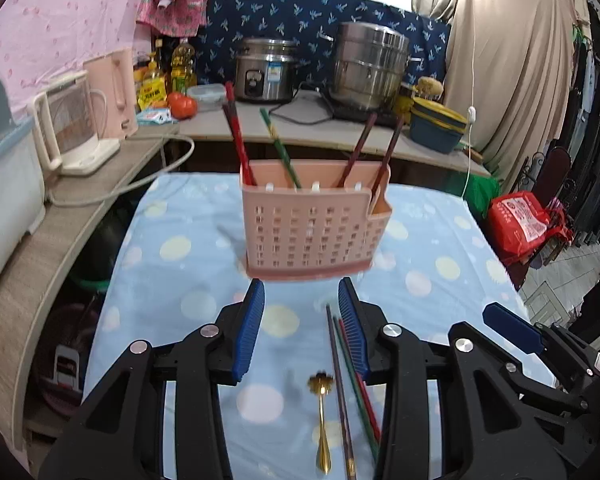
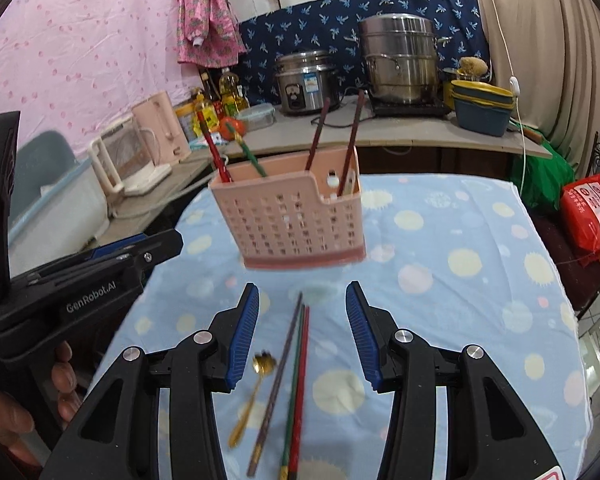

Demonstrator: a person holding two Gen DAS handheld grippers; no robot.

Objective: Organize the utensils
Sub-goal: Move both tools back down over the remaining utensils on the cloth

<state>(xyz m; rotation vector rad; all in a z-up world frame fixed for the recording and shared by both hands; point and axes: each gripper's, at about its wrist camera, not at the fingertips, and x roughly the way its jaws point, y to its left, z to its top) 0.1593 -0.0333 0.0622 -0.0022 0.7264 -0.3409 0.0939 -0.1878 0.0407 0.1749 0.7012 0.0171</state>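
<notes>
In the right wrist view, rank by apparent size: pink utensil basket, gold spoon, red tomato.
1. Pink perforated plastic utensil basket
2. Gold metal spoon, though it lies nearer the camera
3. Red tomato, far back and partly hidden

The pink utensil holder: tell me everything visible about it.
The pink utensil holder looks like plastic, with a grid of small rectangular holes across its front wall, a darker pink base and a lower side pocket at its right end. It stands upright on the blue dotted tablecloth, beyond the loose utensils. Four chopsticks lean out of it: a red one and a green one at left, two dark ones at right. Neither gripper touches it.
</notes>
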